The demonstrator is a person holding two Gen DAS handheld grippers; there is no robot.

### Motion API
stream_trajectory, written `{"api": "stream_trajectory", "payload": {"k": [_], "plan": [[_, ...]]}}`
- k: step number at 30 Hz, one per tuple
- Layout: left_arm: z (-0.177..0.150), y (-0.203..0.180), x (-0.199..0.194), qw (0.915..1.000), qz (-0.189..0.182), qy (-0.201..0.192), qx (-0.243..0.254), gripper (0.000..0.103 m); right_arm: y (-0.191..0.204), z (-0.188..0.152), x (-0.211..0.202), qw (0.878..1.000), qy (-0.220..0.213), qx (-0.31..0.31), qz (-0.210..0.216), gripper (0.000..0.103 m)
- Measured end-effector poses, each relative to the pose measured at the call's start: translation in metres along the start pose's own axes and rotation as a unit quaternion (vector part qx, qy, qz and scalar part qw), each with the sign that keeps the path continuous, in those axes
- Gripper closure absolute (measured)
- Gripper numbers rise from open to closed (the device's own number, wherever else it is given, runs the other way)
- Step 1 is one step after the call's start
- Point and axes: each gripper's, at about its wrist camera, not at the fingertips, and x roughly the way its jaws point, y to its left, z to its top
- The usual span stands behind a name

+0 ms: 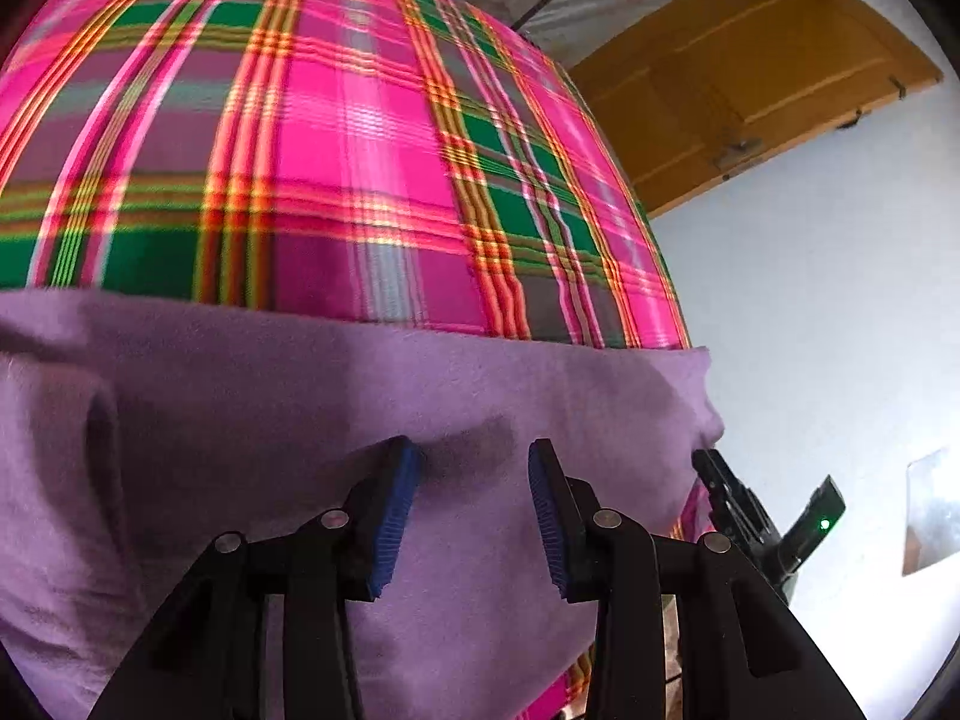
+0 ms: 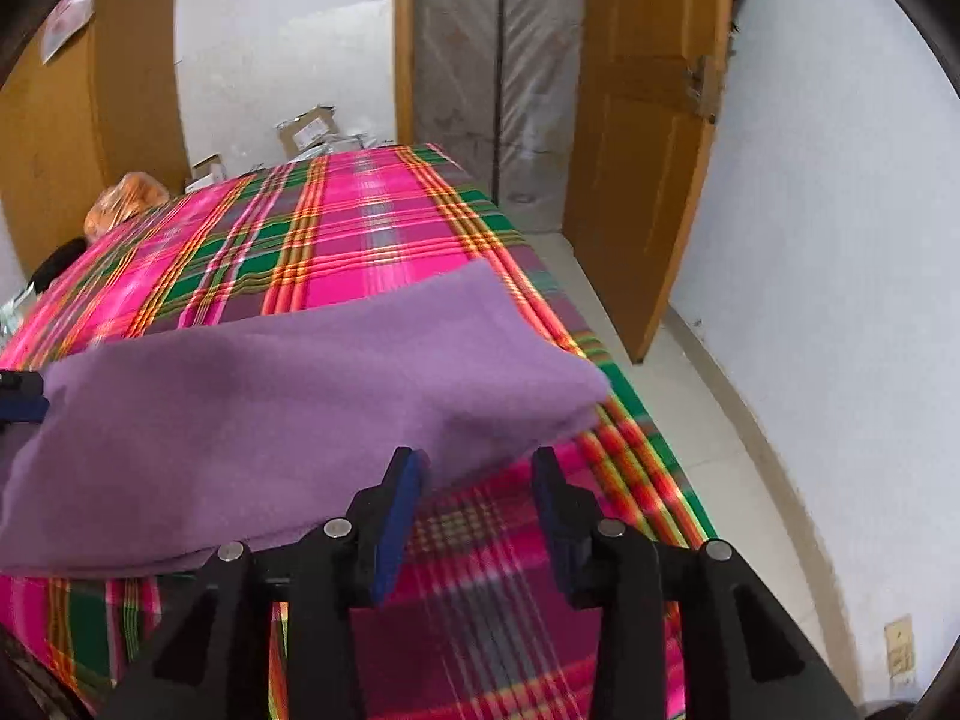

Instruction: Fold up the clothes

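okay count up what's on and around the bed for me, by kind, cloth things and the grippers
Purple garment: 1
Plaid bedcover: 1
Grippers: 2, the left gripper and the right gripper, both open
Total: 4

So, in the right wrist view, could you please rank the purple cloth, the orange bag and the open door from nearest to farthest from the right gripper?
1. Purple cloth: just ahead-left of the right gripper.
2. Open door: right, beyond the bed's far corner.
3. Orange bag: far left, behind the bed.
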Motion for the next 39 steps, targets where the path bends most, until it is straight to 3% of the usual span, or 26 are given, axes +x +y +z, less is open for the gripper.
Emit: {"api": "stream_trajectory", "payload": {"k": [3, 8, 16, 20, 24, 32, 39], "plan": [[0.004, -0.009, 0.006, 0.9999, -0.007, 0.007, 0.01, 0.064, -0.001, 0.006, -0.008, 1.0, -0.023, 0.003, -0.001, 0.064], [0.008, -0.031, 0.027, 0.9986, 0.002, 0.035, 0.04, 0.064, 0.008, 0.03, -0.004, 0.998, -0.046, 0.009, 0.034, 0.064], [0.015, -0.042, 0.043, 0.9981, -0.004, 0.044, 0.043, 0.064, 0.031, 0.059, 0.047, 0.995, 0.018, -0.005, 0.094, 0.067], [0.017, -0.043, 0.043, 0.9981, -0.004, 0.046, 0.04, 0.063, 0.032, 0.066, 0.066, 0.998, 0.04, -0.016, 0.055, 0.073], [0.017, -0.046, 0.044, 0.9978, 0.0, 0.044, 0.05, 0.063, 0.024, 0.075, 0.074, 0.999, 0.044, -0.002, 0.024, 0.074], [0.019, -0.046, 0.046, 0.9977, -0.003, 0.045, 0.05, 0.063, 0.022, 0.082, 0.081, 0.999, 0.038, -0.004, 0.008, 0.078], [0.019, -0.044, 0.046, 0.9976, -0.013, 0.042, 0.053, 0.063, -0.01, 0.082, 0.057, 0.998, 0.021, 0.051, -0.015, 0.076]]}}
